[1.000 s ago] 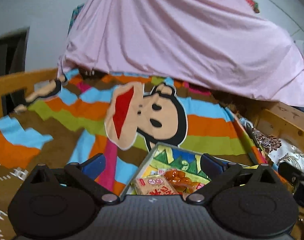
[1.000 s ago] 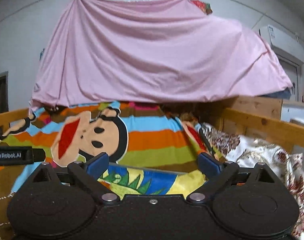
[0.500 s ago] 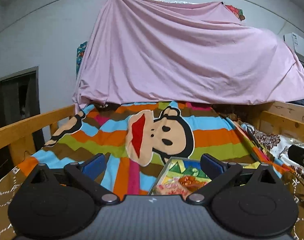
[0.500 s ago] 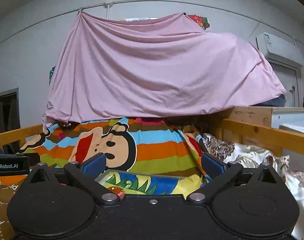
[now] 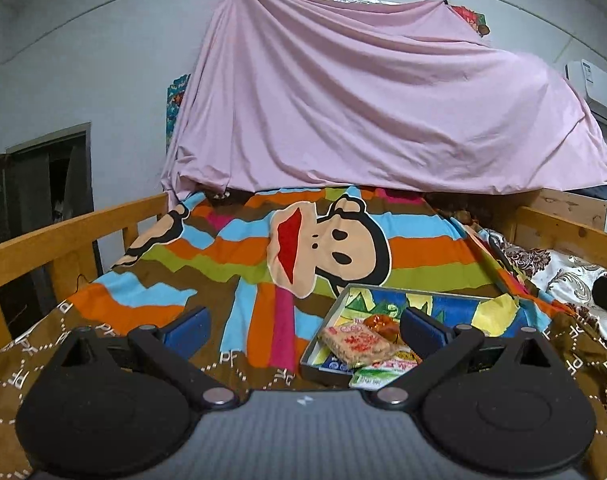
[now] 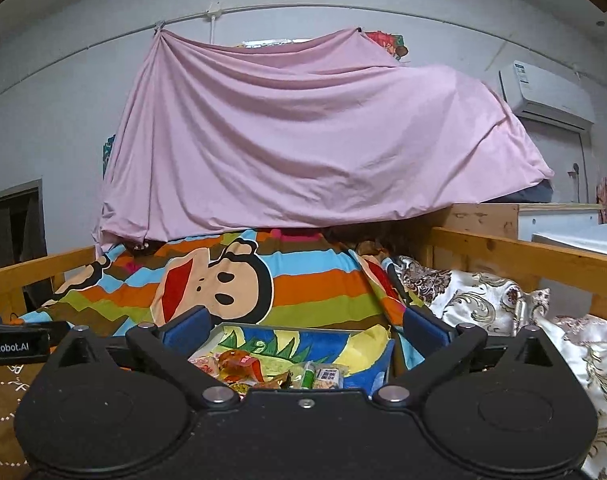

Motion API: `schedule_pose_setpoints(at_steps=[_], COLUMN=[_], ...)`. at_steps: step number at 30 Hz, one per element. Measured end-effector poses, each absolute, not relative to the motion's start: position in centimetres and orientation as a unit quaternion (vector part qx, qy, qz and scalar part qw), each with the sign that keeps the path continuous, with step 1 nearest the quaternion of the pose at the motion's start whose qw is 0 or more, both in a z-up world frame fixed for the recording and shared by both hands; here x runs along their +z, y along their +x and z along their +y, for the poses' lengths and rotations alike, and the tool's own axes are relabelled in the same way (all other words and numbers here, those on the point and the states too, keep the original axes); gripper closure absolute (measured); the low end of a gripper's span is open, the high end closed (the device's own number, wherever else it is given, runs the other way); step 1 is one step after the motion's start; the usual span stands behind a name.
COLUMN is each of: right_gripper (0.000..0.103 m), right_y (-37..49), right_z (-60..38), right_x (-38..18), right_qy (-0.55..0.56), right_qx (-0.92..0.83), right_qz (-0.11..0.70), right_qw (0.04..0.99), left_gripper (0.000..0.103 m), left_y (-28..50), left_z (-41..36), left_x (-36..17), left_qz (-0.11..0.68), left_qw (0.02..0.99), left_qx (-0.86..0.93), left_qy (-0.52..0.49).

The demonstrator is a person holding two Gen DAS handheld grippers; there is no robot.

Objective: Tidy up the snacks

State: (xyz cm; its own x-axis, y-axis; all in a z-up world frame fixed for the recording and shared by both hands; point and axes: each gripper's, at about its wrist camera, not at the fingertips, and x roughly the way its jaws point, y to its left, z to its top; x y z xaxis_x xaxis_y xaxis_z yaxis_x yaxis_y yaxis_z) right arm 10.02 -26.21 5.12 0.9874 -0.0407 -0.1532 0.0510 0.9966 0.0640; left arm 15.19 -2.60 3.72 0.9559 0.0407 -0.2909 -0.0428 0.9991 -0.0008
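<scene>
Snack packets lie in a tray on the blanket, sheet hanging behind.

Blanket-covered bed, snack tray

Each wrist camera sits low behind its hand-held gripper, facing nearly level along the bed toward the pink sheet. Both views share the nearby snack tray.

A pink sheet hangs above a striped monkey-print blanket; the tray shows blue, yellow and green.
</scene>
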Motion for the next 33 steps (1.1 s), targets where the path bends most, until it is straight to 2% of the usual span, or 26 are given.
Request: schedule_pose_setpoints(at_steps=[14, 20, 33], right_gripper=[0.001, 0.001, 0.001], right_y=[5.5, 3.5, 2.6], right_z=[-26.6, -27.1, -24.1], right_x=[4.5, 4.5, 3.5], right_qy=[0.030, 0.046, -0.014], right_qx=[-0.045, -0.064, -0.039], right_qz=[0.074, 0.065, 0.091], right_qw=[0.996, 0.995, 0.995], left_gripper=[0.000, 0.000, 0.000], left_y=[12.0, 11.6, 9.0], left_z=[-1.9, -1.4, -1.6], left_x=[1.8, -0.1, -1.3], left_qz=[0.149, 0.187, 0.219], left_qw=[0.988, 0.981, 0.975], left_qx=[0.035, 0.040, 0.039], left_qy=[-0.013, -0.013, 0.009])
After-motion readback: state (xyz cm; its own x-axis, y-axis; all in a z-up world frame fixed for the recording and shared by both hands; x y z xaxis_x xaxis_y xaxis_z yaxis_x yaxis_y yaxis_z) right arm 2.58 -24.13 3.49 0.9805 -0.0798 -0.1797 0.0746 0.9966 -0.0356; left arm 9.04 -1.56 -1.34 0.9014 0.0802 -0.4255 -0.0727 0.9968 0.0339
